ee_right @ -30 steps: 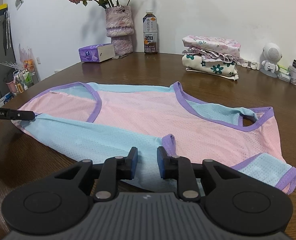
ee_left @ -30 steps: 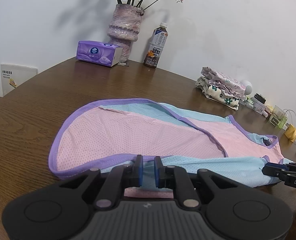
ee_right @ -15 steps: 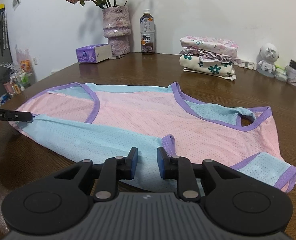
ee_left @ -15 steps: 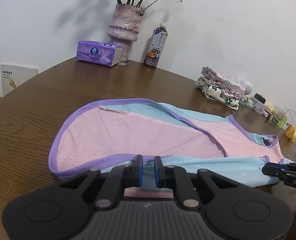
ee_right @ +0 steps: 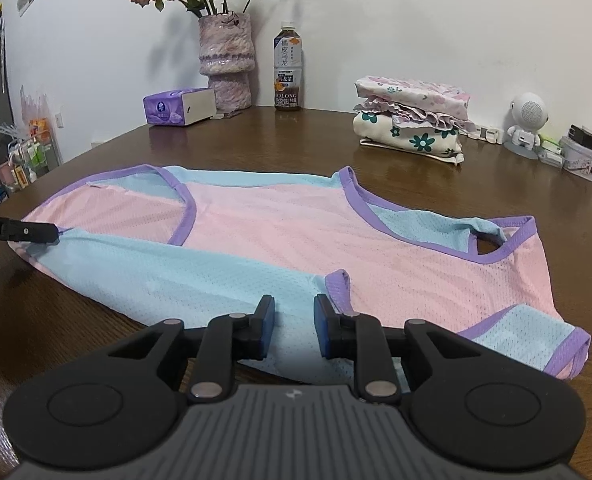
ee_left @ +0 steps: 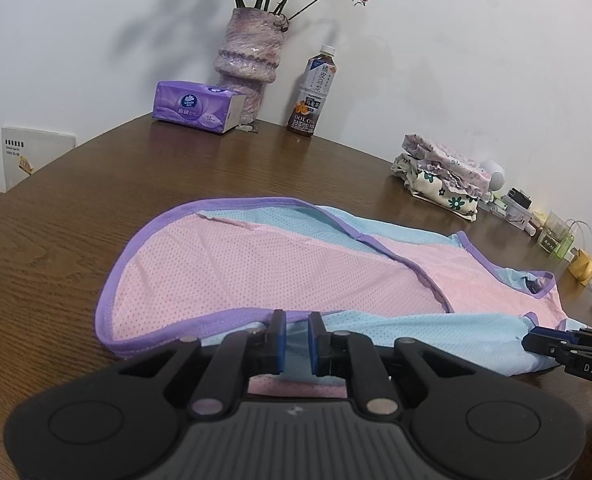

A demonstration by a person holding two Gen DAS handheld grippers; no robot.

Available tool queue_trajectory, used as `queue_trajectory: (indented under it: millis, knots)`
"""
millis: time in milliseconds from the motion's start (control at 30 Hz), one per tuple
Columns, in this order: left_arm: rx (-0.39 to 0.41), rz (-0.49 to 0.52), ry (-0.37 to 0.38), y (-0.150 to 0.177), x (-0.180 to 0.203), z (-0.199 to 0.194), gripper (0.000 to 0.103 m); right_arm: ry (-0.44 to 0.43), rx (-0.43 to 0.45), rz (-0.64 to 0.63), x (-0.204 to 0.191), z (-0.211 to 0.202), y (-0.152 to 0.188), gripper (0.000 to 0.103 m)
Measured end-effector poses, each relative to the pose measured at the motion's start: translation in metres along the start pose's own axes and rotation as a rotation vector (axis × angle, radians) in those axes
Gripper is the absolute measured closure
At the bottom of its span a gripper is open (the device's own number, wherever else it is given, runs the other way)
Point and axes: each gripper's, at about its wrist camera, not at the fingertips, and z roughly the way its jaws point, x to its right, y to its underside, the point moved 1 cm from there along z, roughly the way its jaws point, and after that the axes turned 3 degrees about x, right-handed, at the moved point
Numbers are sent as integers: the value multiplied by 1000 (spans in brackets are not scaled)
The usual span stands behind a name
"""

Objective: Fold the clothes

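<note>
A sleeveless mesh top (ee_left: 280, 268) (ee_right: 296, 236), pink and pale blue with purple trim, lies spread on the brown table (ee_left: 56, 232), its near blue side folded over the pink. My left gripper (ee_left: 295, 338) is at the hem end, and blue cloth fills the narrow gap between its fingers. In the right wrist view its tip (ee_right: 36, 232) sits on the garment's left edge. My right gripper (ee_right: 294, 328) is at the armhole end with pale blue cloth between its fingers. Its fingers (ee_left: 535, 338) show at the cloth's right edge.
At the back of the table stand a vase of dried roses (ee_right: 226, 64), a purple tissue box (ee_right: 176, 108) and a tea bottle (ee_right: 288, 72). A stack of folded floral clothes (ee_right: 411, 120) lies at the back right, with a small white robot figure (ee_right: 525, 124) and clutter beyond.
The right wrist view has drifted slightly. The garment and the left gripper are as before, and neither finger gap has changed.
</note>
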Motion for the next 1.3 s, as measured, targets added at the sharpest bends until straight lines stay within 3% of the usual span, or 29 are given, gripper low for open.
queue_trajectory:
  millis: [200, 367, 433, 567, 767, 1033, 1300]
  knots:
    - [11, -15, 1, 1, 0, -3, 92, -9, 13, 11, 2, -3, 0, 82]
    - [72, 13, 26, -7, 15, -17, 78, -8, 55, 41, 6, -17, -4, 78]
    - [93, 33, 44, -10, 23, -21, 68, 10, 72, 43, 7, -22, -6, 66]
    - [100, 53, 72, -10, 36, -22, 44, 14, 72, 55, 8, -24, -3, 54]
    - [81, 31, 77, -4, 41, -17, 27, 27, 72, 56, 8, -28, 2, 31]
    - [63, 17, 68, -1, 48, -12, 22, 0, 83, 81, 8, -30, 4, 6]
    - [80, 56, 78, 2, 59, -14, 17, -11, 85, 121, 10, -31, 4, 4]
